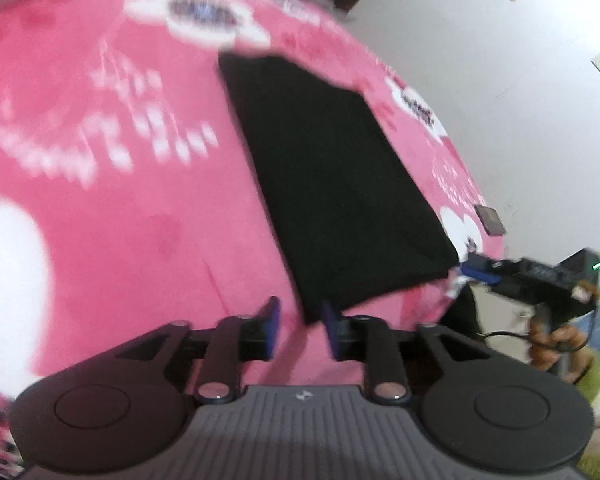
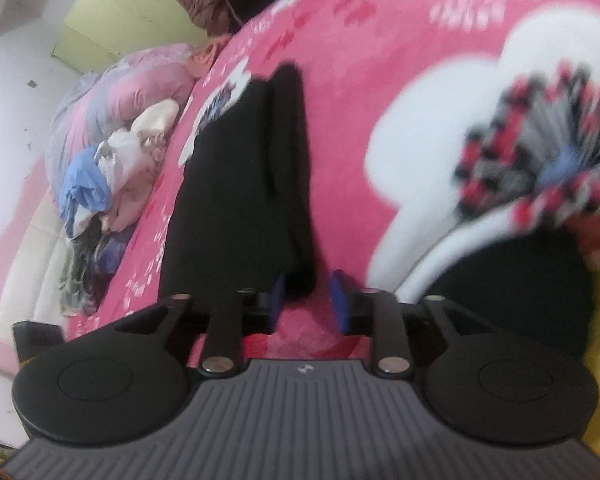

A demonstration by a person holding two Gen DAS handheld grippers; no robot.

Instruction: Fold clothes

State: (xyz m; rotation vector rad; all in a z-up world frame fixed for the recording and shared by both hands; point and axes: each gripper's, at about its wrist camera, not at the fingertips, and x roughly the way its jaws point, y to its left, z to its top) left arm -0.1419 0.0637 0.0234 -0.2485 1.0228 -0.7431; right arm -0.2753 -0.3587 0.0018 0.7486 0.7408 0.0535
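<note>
A black garment [image 1: 332, 184], already folded into a long narrow rectangle, lies flat on the pink blanket [image 1: 112, 216] with white flower prints that covers the bed. In the left wrist view its long axis runs away from the camera, from the near corner just ahead of the left hand-held gripper [image 1: 300, 330] up toward the far side of the bed, and it leans a little to the left. The two blue pads of this hand-held gripper stand apart with nothing between them; the near corner of the garment lies just beyond them and a little to the right. In the right wrist view the same garment [image 2: 236, 184] stretches away from the right hand-held gripper [image 2: 309, 304], whose pads are also apart. The near end of the cloth seems to reach just in front of the left pad, but the picture is blurred and I cannot say whether it touches. Both hand-held grippers are close to the near short edge, so I judge the next fold would carry this edge along the long axis toward the far end. A heap of other clothes [image 2: 112, 184] waits at the far left of the bed.
</note>
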